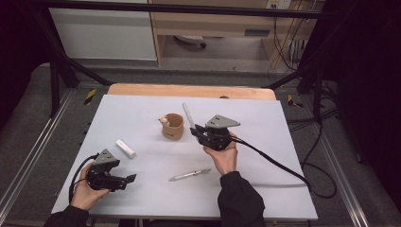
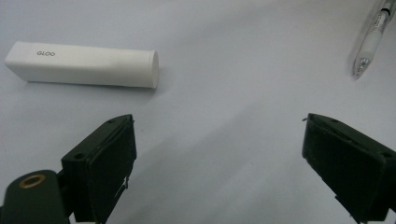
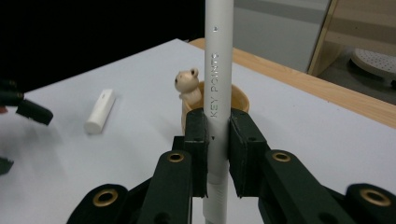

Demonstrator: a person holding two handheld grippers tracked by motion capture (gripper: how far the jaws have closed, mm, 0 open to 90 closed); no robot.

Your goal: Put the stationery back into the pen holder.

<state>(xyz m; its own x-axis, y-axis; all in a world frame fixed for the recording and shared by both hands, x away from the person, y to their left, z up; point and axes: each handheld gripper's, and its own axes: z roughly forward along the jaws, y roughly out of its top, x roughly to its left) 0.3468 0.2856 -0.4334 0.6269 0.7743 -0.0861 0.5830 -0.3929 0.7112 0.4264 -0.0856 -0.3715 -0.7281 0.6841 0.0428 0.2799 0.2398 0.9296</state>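
White marker (image 3: 218, 70) stands nearly upright in your right gripper (image 3: 217, 154), clamped near its lower end, long axis pointing up. Its goal, the wooden cup (image 1: 173, 126), sits just beyond and left. Your left gripper (image 1: 124, 180) hangs open by the glue stick (image 1: 126, 148), well apart.

Glue stick (image 1: 126, 148), clear pen (image 1: 189, 175)
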